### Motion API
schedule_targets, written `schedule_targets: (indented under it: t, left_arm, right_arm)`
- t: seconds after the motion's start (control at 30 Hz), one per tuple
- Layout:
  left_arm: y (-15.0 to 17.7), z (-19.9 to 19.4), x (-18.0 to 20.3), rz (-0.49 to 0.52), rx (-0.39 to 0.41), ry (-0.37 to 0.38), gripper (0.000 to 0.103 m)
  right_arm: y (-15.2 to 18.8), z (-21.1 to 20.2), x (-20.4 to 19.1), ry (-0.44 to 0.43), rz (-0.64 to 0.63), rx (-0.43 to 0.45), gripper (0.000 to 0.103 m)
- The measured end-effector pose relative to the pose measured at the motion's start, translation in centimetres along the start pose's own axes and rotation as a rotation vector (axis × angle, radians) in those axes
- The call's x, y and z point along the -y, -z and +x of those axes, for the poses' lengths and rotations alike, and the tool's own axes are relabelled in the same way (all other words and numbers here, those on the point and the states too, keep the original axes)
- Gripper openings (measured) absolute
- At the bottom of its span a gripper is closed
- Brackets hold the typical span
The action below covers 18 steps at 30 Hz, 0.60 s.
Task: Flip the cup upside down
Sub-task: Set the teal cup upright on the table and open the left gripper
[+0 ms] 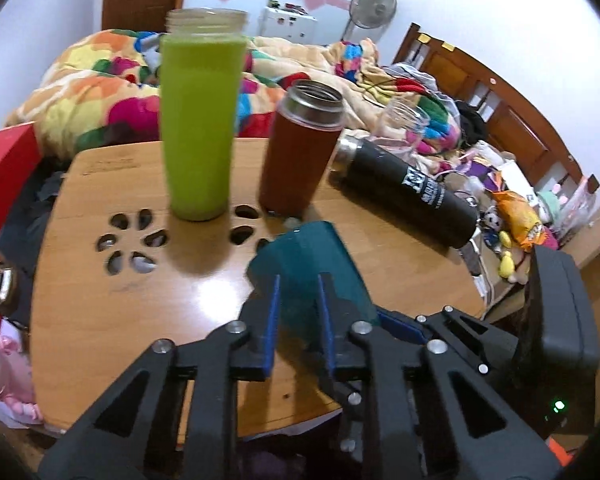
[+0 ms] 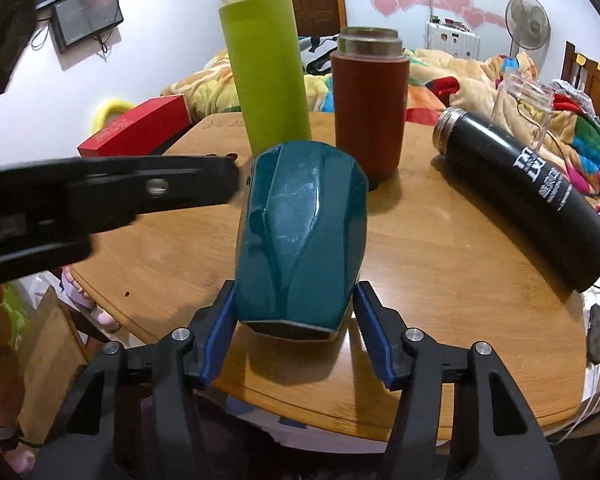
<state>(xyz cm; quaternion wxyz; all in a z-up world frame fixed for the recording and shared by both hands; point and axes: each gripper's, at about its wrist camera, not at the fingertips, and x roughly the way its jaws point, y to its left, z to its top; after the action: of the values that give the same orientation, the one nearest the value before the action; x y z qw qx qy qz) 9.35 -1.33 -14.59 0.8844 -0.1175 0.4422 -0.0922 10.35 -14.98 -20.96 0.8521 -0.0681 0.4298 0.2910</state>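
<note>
A dark teal faceted cup is held tilted above the round wooden table, its far end pointing away from the camera. My right gripper is shut on the cup, its blue pads pressing both sides of the near end. In the left wrist view the cup sits just beyond my left gripper, whose blue pads stand narrowly apart with nothing between them. The left gripper's black finger reaches in from the left, its tip just beside the cup.
A tall green bottle and a brown flask stand upright at the table's far side. A black thermos lies on its side at the right, with a clear jar behind it. A red box and a cluttered bed lie beyond.
</note>
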Motion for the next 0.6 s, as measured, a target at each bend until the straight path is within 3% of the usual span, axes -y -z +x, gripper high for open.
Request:
schedule_targets:
  t: [0.6]
  left_arm:
    - [-1.0, -0.4, -0.8, -0.023, 0.03, 0.006, 0.011]
  right_arm:
    - [-1.4, -3.3, 0.0, -0.005, -0.052, 0.089, 0.051]
